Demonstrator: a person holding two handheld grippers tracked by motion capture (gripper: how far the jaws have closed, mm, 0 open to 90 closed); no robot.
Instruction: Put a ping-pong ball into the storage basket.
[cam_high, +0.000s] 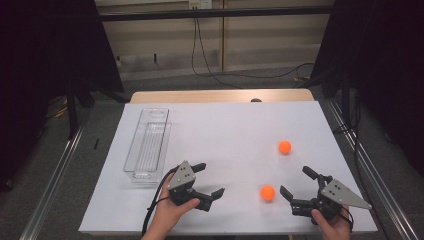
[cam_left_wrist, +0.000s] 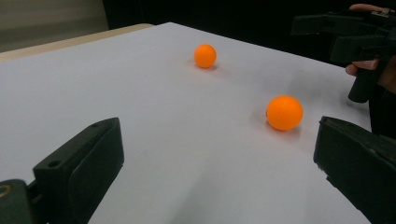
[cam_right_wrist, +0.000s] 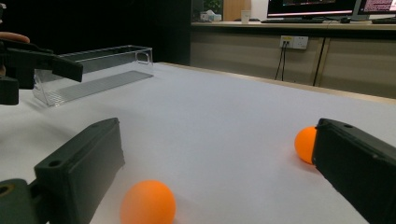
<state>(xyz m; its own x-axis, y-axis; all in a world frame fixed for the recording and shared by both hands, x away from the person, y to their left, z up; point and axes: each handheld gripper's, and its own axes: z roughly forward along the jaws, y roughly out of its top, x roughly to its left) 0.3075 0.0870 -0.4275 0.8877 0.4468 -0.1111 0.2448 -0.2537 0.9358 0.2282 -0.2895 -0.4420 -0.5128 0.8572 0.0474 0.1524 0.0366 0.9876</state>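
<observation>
Two orange balls lie on the white table top. The near ball rests between my two grippers. The far ball sits further back on the right. My left gripper is open at the front centre-left, its jaws pointing right toward the near ball. My right gripper is open at the front right, jaws pointing left, with the near ball just ahead of them. Neither gripper holds anything.
A clear plastic tray lies lengthwise along the table's left side, nothing visible inside it. The table's wooden far edge shows beyond the white sheet. Metal rails run along the floor on both sides.
</observation>
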